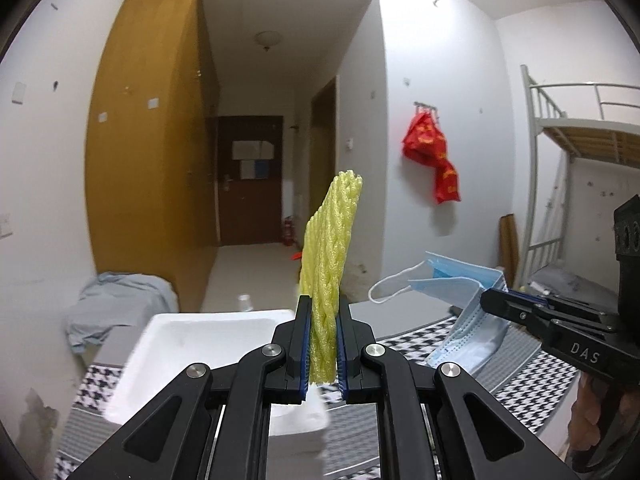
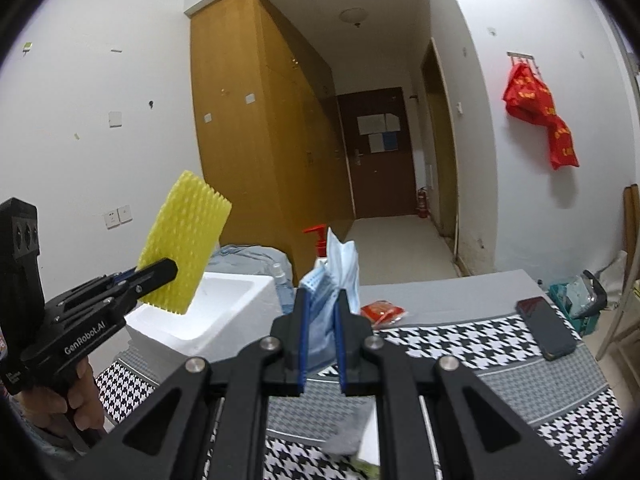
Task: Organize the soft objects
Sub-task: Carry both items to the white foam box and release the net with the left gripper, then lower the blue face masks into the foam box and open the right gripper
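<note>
Above table (image 2: pixel 500 292) | left claw (image 1: pixel 324 308) clamps foam net (image 1: pixel 330 248); right claw (image 2: pixel 320 300) clamps mask (image 2: pixel 334 272)

The yellow foam net (image 1: pixel 328 264) looked soft and matt, its mesh surface ribbed and bumpy. The blue face mask (image 2: pixel 334 276) was thin pleated nonwoven cloth, dull in finish, with a smooth white ear cord. Both grippers' fingers (image 1: pixel 301 336) were matt black plastic lined with blue pads and joined by shiny round metal pins. The white foam box (image 1: pixel 188 344) appeared grainy and matt. A woven houndstooth cloth (image 2: pixel 460 340) covered the counter. The phone (image 2: pixel 546 328) lay glossy and dark. The wardrobe (image 2: pixel 256 140) showed smooth wood with a satin sheen.
</note>
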A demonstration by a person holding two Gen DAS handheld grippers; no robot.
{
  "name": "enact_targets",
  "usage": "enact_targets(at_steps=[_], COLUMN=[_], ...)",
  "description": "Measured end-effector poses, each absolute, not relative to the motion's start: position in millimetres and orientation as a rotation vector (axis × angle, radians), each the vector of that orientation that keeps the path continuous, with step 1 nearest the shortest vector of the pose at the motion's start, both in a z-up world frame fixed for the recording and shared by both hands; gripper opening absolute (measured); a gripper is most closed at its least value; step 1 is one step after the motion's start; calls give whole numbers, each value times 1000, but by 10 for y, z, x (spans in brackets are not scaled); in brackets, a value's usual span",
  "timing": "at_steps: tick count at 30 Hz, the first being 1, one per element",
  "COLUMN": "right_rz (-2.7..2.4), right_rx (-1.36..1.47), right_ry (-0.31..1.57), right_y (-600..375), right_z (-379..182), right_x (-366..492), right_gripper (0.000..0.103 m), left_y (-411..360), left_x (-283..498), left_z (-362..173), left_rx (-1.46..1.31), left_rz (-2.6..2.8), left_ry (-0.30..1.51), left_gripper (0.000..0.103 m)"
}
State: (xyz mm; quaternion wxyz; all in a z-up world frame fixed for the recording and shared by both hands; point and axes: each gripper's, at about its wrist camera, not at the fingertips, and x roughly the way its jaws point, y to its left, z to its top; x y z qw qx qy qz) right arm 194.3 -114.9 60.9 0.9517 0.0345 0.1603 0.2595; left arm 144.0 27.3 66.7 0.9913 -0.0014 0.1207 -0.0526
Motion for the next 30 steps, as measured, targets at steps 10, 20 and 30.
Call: enact_targets(at_steps=[10,20,30], right_rz=[596,618,600], right_rx=[59,45,42], right_ry=[317,312,304], right_y=[-852,-657,-621], right_z=[655,679,705], right_x=[1934,1981,1968], right_gripper=[14,14,14], left_y=[619,870,1013], left_x=[1586,1809,1795], left_z=[562,402,385], left_rx=[-7,-26,-42], left_rz=[-17,31,68], left_ry=[313,403,382], left_gripper=[11,11,89])
